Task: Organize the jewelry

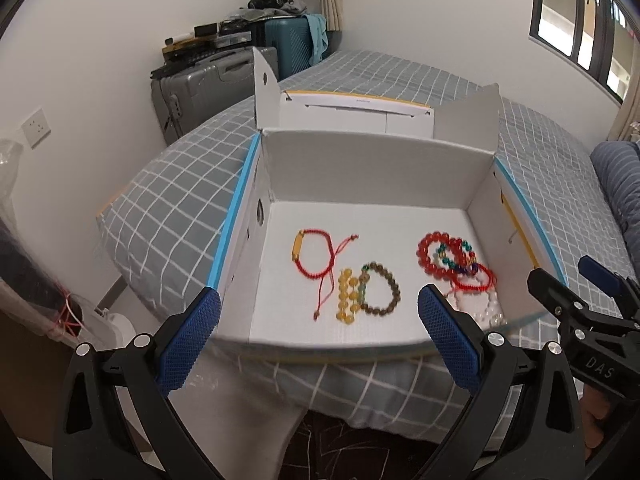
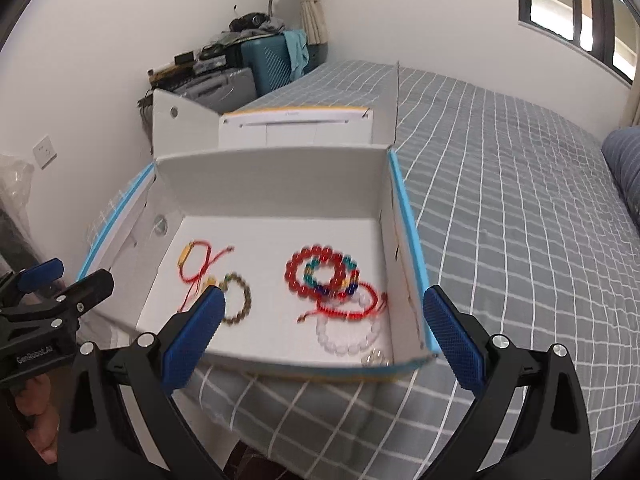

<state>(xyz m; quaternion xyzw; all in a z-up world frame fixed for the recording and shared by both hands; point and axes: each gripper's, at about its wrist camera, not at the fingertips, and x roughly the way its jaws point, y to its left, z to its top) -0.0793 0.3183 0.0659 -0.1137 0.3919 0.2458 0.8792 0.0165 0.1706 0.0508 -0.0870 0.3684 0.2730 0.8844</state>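
Observation:
An open white cardboard box (image 1: 372, 168) (image 2: 272, 184) with blue edges lies on the bed and holds several bracelets. At the left lie a red cord bracelet (image 1: 316, 254) (image 2: 200, 262), a yellow bead bracelet (image 1: 347, 294) and a brown bead bracelet (image 1: 382, 290) (image 2: 240, 300). At the right, piled together, lie a red bead bracelet (image 1: 434, 254) (image 2: 316, 268), a multicoloured one (image 2: 332, 280), a red cord one (image 2: 352, 306) and a clear bead one (image 2: 346, 340). My left gripper (image 1: 320, 322) and right gripper (image 2: 324, 320) hover open over the box's near edge, nothing between their fingers.
The bed (image 2: 520, 208) has a grey checked cover. Suitcases (image 1: 208, 84) with clutter on top stand against the far wall. The box's lid (image 1: 356, 114) stands up behind it. A blue pillow (image 1: 620, 184) lies at the right.

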